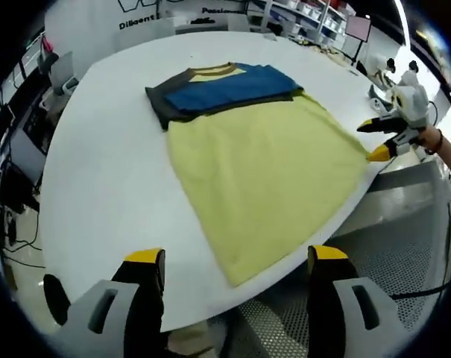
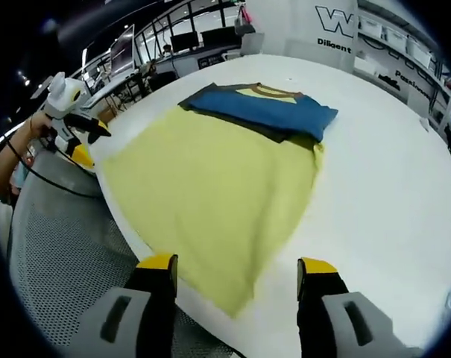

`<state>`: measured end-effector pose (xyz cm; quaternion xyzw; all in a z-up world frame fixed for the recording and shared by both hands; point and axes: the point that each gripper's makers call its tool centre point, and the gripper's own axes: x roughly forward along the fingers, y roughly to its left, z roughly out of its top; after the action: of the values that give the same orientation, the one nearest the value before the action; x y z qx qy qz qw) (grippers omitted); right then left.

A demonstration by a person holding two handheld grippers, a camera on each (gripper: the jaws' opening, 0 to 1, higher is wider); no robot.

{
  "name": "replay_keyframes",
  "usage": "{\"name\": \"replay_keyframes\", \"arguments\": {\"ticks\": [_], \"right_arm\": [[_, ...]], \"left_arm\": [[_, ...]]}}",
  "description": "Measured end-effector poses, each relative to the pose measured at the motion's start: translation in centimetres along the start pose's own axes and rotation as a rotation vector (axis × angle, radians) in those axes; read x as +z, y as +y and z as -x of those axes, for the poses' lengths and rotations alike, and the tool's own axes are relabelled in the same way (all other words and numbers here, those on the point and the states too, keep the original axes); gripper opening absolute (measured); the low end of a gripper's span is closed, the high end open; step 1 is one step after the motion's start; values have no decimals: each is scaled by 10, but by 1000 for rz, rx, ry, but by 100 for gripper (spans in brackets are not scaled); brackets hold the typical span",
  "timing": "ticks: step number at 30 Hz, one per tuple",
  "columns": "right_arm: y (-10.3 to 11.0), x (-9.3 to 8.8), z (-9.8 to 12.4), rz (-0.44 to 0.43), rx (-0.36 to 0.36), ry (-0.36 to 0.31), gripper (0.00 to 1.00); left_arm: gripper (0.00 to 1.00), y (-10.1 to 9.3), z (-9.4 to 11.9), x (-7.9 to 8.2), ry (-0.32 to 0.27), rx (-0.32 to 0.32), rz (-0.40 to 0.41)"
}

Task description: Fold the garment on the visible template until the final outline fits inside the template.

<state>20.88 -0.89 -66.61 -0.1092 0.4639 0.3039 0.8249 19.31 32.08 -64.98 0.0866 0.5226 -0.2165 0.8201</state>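
A T-shirt with a pale yellow body (image 1: pixel 262 171) lies flat on the white round table (image 1: pixel 98 171). Its blue sleeves (image 1: pixel 225 88) are folded across the chest, with dark grey cloth under them at the collar end. My left gripper (image 1: pixel 236 257) hovers open over the table's near edge, just short of the hem corner. To the right, my right gripper (image 1: pixel 376 139), held by a hand, is open beside the shirt's edge. In the right gripper view the yellow body (image 2: pixel 210 186) and blue sleeves (image 2: pixel 277 112) lie ahead of my open right gripper (image 2: pixel 236 265). The left gripper (image 2: pixel 82 142) is at the far left.
The white table (image 2: pixel 389 186) has bare surface beyond the shirt. A perforated grey metal floor (image 1: pixel 404 246) (image 2: pixel 61 253) lies below the near table edge. Shelves (image 1: pixel 314 15), a lettered white panel (image 2: pixel 333 30) and desks with monitors (image 2: pixel 188 41) stand behind.
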Motion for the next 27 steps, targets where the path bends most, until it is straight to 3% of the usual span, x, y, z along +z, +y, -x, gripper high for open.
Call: {"name": "replay_keyframes", "arguments": {"ticks": [3,9,14,18,21,27], "right_arm": [[-1,-8,-2,-7,-6,19,60],[1,-22,-5,-5,-23,45,52],[-4,-21,-4,-11,-45,34,43],[-5,-24,-2,12,-56,46,34],[-5,-25,-1,15,-59,44,25],[-5,-28,0,20,-64,51,16]], "left_arm": [[76,-3,-3,-1,-14,-23,37],[67,0,-11,-11,18,-18,87],[57,-3,-16,-17,38,-38,123],[50,0,-19,-24,62,-18,140],[45,-1,-19,-18,27,-39,193],[32,-7,-19,-25,44,-46,210]]}}
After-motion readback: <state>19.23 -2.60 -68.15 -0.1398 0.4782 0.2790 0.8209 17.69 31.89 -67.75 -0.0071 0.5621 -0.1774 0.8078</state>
